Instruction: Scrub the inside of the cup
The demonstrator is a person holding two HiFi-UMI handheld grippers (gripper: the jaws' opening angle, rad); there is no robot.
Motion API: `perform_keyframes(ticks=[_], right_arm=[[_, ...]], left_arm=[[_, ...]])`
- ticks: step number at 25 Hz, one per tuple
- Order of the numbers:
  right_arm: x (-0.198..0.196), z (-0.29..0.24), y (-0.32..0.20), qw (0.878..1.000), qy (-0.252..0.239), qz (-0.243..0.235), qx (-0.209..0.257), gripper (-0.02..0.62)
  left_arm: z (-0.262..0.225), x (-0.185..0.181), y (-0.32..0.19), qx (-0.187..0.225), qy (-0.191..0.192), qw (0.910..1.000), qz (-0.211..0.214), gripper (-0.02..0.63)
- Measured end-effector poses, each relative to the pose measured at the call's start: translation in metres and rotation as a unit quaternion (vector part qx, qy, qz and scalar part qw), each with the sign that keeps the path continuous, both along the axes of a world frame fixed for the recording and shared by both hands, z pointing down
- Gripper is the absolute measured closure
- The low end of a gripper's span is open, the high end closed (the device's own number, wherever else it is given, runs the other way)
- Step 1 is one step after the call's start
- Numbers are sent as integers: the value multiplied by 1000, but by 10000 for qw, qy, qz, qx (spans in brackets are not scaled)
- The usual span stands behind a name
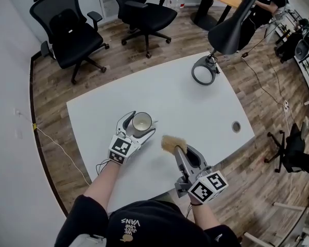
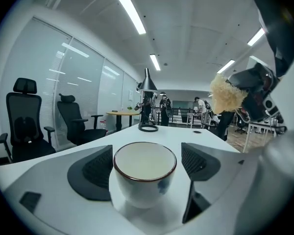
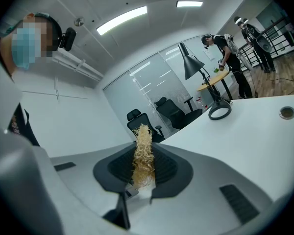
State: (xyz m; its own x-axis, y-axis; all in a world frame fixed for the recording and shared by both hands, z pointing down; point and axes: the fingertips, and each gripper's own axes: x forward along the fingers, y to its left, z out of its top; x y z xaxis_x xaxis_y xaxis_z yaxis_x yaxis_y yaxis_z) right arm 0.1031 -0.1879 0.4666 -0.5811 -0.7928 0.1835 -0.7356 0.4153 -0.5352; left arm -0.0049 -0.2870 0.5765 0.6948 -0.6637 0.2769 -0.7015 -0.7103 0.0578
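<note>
Cup (image 1: 142,122): round glossy white ceramic with a dark rim, upright on the smooth white tabletop (image 1: 195,107).
Left gripper (image 1: 141,124): jaws spread, ribbed black pads flanking the cup.
Right gripper (image 1: 179,151): pinching a stringy, straw-coloured scrubber (image 1: 170,143) near the cup.

Black lettered T-shirt (image 1: 139,224); grey left gripper (image 1: 142,123), right gripper (image 1: 177,150); marker cubes (image 1: 120,149).

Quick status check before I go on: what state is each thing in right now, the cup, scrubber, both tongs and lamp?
White ceramic cup with brown rim: upright on the white table, looks empty.
Left tongs: open, one on each side of the cup, small gaps showing.
Straw-coloured fibre scrubber: held up off the table, outside the cup.
Right tongs: shut on the scrubber.
Black desk lamp: standing, appears unlit.
</note>
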Motion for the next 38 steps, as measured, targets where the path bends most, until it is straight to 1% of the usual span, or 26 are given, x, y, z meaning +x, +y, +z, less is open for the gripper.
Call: perform_keyframes(ticks=[4, 10, 19, 20, 23, 26, 30, 33, 37, 38], right_arm=[[-4, -9, 1, 9999, -50, -17, 121, 515], [-11, -23, 6, 9994, -48, -44, 328, 515], [-20, -46, 22, 9984, -23, -39, 572, 515], [-21, -48, 24, 9982, -14, -32, 594, 515], [-23, -53, 34, 9979, 6, -5, 650, 515], [-27, -55, 43, 9977, 39, 12, 678, 515], [-30, -58, 56, 9973, 93, 30, 731, 515], [-30, -57, 62, 9970, 102, 35, 772, 515], [-32, -61, 68, 9968, 107, 49, 796, 515], [-33, -63, 69, 9967, 103, 48, 801, 515]], left_arm=[[-25, -9, 10, 68, 144, 9998, -85, 181], [-67, -14, 40, 217, 129, 9997, 71, 183], [-121, -34, 87, 517, 254, 9982, -132, 190], [-125, -36, 92, 554, 270, 9980, -153, 206], [-137, -43, 107, 729, 279, 9967, -208, 318], [-148, -51, 118, 863, 209, 9954, -358, 358], [-163, -57, 137, 991, 153, 9937, -509, 431], [-167, -63, 148, 1004, 138, 9931, -592, 478], [-171, -73, 158, 1018, 125, 9918, -760, 565], [-172, -75, 160, 1027, 134, 9916, -774, 572]])
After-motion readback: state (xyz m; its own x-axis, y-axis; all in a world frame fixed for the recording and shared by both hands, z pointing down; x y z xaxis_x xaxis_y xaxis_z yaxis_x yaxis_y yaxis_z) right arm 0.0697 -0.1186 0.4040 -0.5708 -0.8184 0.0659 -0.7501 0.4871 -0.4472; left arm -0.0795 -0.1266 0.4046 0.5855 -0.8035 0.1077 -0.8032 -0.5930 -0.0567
